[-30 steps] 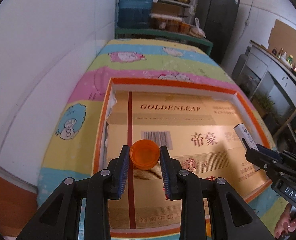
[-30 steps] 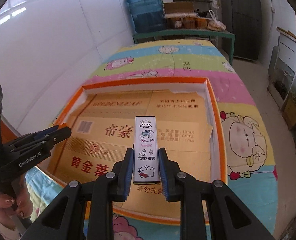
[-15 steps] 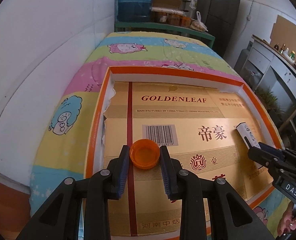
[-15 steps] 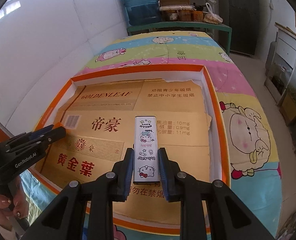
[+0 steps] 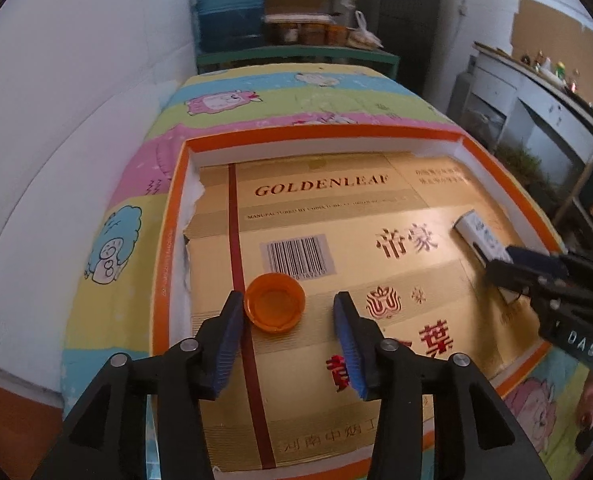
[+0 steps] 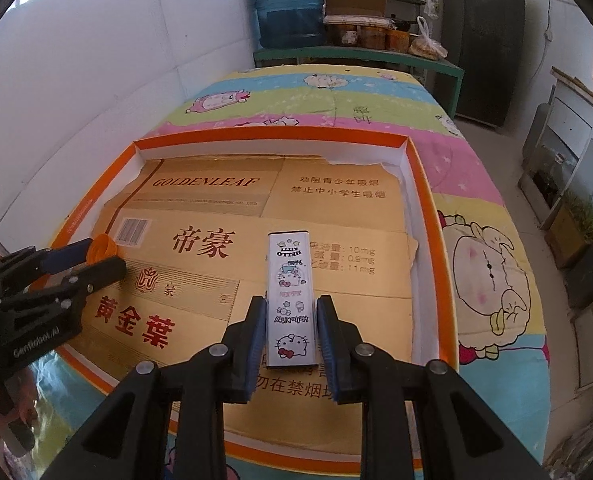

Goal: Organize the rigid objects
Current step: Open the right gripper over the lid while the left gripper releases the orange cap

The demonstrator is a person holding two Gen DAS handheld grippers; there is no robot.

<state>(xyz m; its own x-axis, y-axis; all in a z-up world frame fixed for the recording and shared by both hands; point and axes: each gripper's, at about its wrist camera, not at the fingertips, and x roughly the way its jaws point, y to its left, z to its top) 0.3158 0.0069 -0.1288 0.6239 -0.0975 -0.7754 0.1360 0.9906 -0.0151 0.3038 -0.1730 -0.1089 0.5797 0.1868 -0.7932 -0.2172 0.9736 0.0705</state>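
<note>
Left hand-held gripper [image 5: 288, 316] is standing with its jaws spread apart over the near left part of the tray [image 5: 168, 248], gripping nothing. An orange cap [image 5: 274, 303] is lying open side up on the cardboard liner [image 5: 336, 208], touching the left blue pad and well apart from the right one. It is sitting just near of the printed barcode and beside the liner's dark red stripe.

Right hand-held gripper [image 6: 291, 330] is reaching over the near right part of the same tray, its jaws parted slightly. A white cartoon-printed case [image 6: 291, 296] is lying flat on the liner between the pads, its long side pointing away toward the far wall of the tray; thin gaps are showing on both sides, so the pads are not pressing on it. In the left wrist view the case [image 5: 480, 236] is appearing at the right side of the tray, partly hidden by the right tool's fingers.

Orange-rimmed with white inner walls, the tray is holding only the gold liner, the cap and the case. It is resting on a striped cartoon bedsheet [image 6: 376, 92]. Beyond the far end, a blue water jug [image 6: 288, 4] is standing beside a green shelf [image 6: 376, 58] carrying jars.
</note>
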